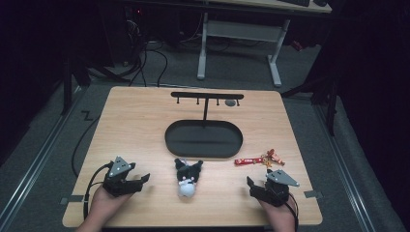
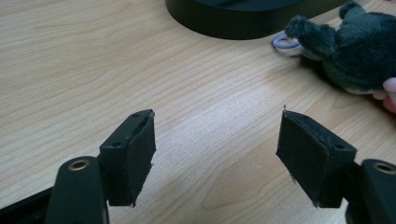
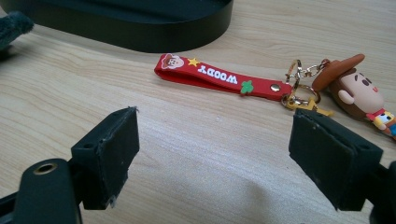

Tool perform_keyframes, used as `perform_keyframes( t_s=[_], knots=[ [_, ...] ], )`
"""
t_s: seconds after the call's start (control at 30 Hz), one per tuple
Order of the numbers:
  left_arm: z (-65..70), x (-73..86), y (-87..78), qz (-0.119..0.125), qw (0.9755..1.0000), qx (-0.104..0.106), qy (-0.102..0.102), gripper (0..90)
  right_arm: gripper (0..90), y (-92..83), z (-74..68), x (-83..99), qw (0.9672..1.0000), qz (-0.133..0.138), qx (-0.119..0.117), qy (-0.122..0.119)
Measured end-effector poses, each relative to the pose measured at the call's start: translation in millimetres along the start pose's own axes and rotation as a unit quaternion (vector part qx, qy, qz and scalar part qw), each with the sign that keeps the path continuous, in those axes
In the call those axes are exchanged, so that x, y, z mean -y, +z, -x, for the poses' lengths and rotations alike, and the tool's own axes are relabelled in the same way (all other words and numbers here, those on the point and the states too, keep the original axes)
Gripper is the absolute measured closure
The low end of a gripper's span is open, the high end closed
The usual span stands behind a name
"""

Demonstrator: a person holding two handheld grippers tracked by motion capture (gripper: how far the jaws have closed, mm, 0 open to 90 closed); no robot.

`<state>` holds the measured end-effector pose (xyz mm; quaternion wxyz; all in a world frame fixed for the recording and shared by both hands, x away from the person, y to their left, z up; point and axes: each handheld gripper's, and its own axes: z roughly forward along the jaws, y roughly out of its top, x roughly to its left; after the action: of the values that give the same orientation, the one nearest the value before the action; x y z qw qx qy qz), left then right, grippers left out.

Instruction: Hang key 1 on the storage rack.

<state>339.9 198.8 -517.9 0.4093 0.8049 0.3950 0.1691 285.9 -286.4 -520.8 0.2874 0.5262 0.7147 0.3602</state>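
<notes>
While both grippers, left (image 1: 140,181) and right (image 1: 252,186), rest with fingers wide apart and empty, pickup is pending; next, reach for plush toy (image 1: 186,179) or keychain (image 1: 258,158).

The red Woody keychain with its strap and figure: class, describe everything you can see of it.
The red Woody keychain lies flat on the light wooden table, to the right of the black oval tray, apart from it. Its rubbery-looking red strap bears white "WOODY" lettering, a small face, a yellow star, a green cactus shape and a metal rivet. Gold-coloured rings link it to a cowboy figure with a brown hat. The open right gripper hovers near it, not touching.
</notes>
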Motion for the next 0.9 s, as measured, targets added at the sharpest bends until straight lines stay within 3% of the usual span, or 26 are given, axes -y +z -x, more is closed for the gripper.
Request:
perform_keyframes(
  t_s=[0.9],
  knots=[
    [3.0,2.4,4.1,-0.013,0.9998,0.008,0.011,28.1,17.2,-0.4,1.9,-0.9,0.9999,0.002,-0.006,0.009]
  ],
)
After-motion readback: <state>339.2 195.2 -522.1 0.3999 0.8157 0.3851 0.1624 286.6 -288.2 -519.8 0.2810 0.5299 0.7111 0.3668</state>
